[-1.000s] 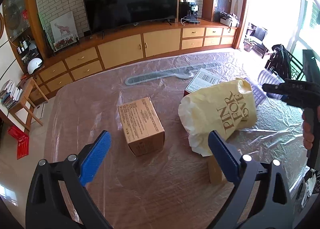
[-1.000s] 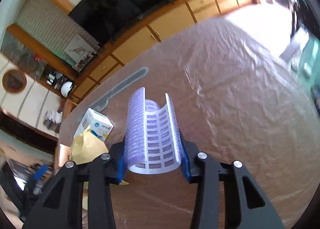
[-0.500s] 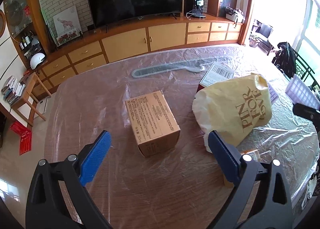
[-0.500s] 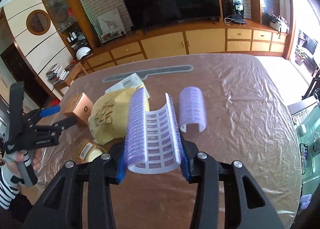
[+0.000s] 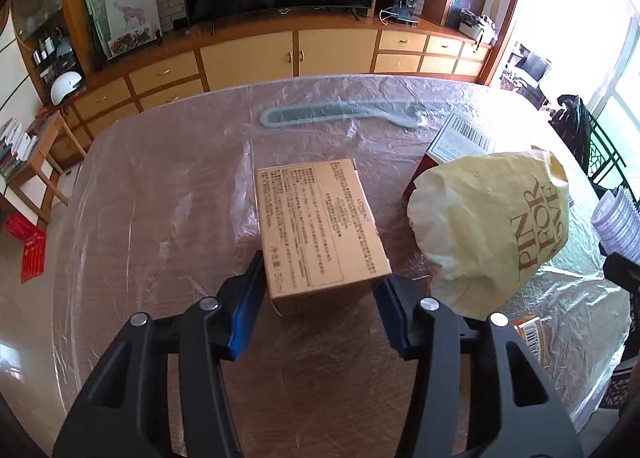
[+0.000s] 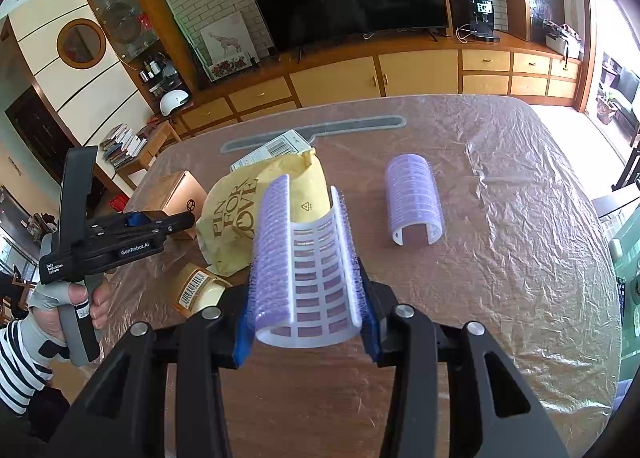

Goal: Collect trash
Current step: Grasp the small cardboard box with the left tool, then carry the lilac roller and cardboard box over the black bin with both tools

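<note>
My left gripper (image 5: 320,290) has its blue pads on both sides of a brown cardboard box (image 5: 320,230) on the plastic-covered table; it looks closed on the box's near end. The box also shows in the right wrist view (image 6: 176,194), with the left gripper (image 6: 160,224) at it. My right gripper (image 6: 306,322) is shut on a purple-and-white curved plastic tray (image 6: 308,266), held above the table. A yellow paper bag (image 5: 492,234) lies to the right of the box. A second purple tray (image 6: 414,198) lies on the table.
A small jar with a barcode (image 6: 198,290) lies by the bag. A white barcoded box (image 5: 460,138) sits behind the bag. A grey flat strip (image 5: 340,114) lies at the far side. The table edge (image 5: 68,258) is at the left, with cabinets and a TV beyond.
My left gripper has moved forward to the cardboard box and narrowed around it. My right gripper keeps the purple tray and has swung to face the table.
</note>
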Demonstrator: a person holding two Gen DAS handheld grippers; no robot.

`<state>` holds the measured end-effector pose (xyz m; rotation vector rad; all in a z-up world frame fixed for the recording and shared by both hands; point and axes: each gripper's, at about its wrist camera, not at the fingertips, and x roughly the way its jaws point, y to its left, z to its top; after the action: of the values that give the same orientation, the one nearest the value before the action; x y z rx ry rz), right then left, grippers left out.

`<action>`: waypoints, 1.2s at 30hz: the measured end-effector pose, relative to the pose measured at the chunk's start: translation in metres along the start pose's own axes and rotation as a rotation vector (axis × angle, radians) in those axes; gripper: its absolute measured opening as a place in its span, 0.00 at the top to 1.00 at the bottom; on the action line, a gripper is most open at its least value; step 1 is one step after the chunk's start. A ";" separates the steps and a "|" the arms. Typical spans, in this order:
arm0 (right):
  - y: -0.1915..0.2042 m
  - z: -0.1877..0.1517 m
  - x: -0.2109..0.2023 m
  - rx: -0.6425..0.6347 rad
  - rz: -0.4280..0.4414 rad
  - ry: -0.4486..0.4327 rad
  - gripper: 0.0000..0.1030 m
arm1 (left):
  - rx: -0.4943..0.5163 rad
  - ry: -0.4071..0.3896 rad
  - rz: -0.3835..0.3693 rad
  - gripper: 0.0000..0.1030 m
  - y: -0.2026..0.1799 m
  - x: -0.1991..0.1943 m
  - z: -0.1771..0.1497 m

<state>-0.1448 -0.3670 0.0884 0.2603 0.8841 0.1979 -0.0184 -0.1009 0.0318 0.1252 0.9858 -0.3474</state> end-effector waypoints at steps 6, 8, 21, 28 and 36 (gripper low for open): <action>0.004 -0.001 0.005 0.012 0.010 0.011 0.60 | -0.015 -0.013 0.005 0.53 0.006 -0.006 -0.003; 0.004 -0.002 0.007 0.012 0.013 0.013 0.60 | -0.024 -0.018 0.007 0.53 0.007 -0.009 -0.007; 0.011 -0.015 -0.001 0.018 0.068 0.016 0.60 | -0.064 -0.072 -0.009 0.54 0.016 -0.046 -0.033; 0.016 -0.032 -0.016 0.014 0.102 0.025 0.60 | -0.046 -0.087 -0.007 0.54 0.007 -0.068 -0.054; 0.020 -0.050 -0.043 0.005 0.159 0.027 0.60 | -0.034 -0.099 -0.024 0.54 -0.006 -0.094 -0.079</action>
<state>-0.2121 -0.3530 0.0956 0.3337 0.8915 0.3471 -0.1299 -0.0641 0.0669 0.0650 0.8951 -0.3560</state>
